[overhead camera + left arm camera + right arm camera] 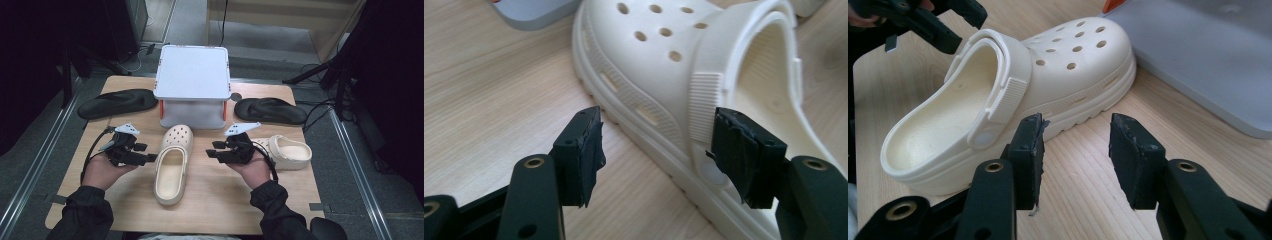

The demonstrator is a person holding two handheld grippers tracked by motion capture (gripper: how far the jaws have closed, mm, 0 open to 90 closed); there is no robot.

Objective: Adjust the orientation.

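A cream clog [172, 162] lies in the middle of the wooden table, toe toward the grey stand. My left gripper [148, 153] is just left of it and my right gripper [212, 149] just right of it. In the left gripper view the left gripper [659, 125] is open, its jaws wide apart around the clog's [684, 45] strap side, pads not pressing. In the right gripper view the right gripper [1075, 125] is open over bare wood, beside the clog's [1048, 65] sole. Nothing is held.
A grey two-level stand [192, 85] sits at the back centre. A black flip-flop [117, 103] lies at back left and another [270, 110] at back right. A second cream clog [287, 151] rests behind my right hand. The table's front edge is near my sleeves.
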